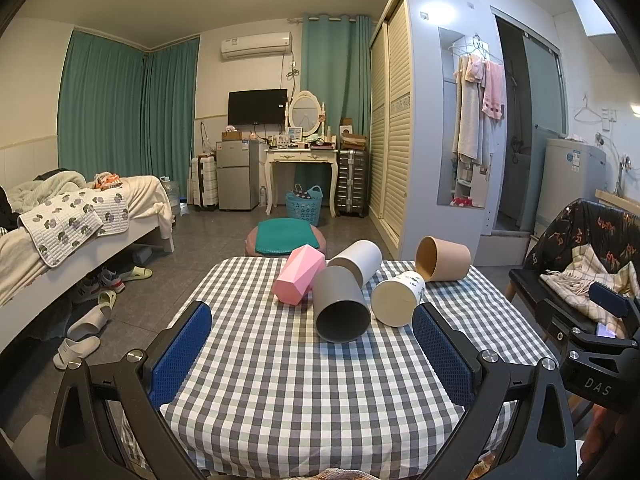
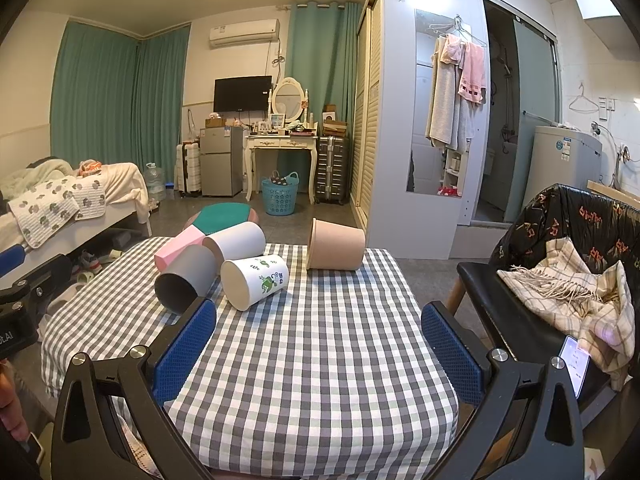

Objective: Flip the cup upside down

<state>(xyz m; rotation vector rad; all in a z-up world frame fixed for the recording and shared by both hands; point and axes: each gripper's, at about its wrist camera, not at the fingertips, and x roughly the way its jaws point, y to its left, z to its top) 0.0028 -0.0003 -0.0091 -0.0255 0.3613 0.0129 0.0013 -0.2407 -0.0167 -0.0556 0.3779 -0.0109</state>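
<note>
Several cups lie on their sides on the checked tablecloth point(image 1: 304, 392): a grey cup point(image 1: 340, 308) with its mouth toward me, a pink faceted cup point(image 1: 298, 278), a white cup point(image 1: 360, 260), a white cup with green print point(image 1: 398, 298) and a tan cup point(image 1: 442, 260). They also show in the right wrist view: grey point(image 2: 186, 278), printed point(image 2: 254, 280), tan point(image 2: 336, 246), pink point(image 2: 178, 250), white point(image 2: 238, 242). My left gripper point(image 1: 312, 350) is open and empty just short of the grey cup. My right gripper point(image 2: 320, 346) is open and empty over bare cloth.
A black chair point(image 2: 560, 264) with a plaid scarf and a phone point(image 2: 576, 364) stands right of the table. A round stool point(image 1: 286, 236) sits beyond the far table edge. A bed point(image 1: 72, 232) and slippers are to the left.
</note>
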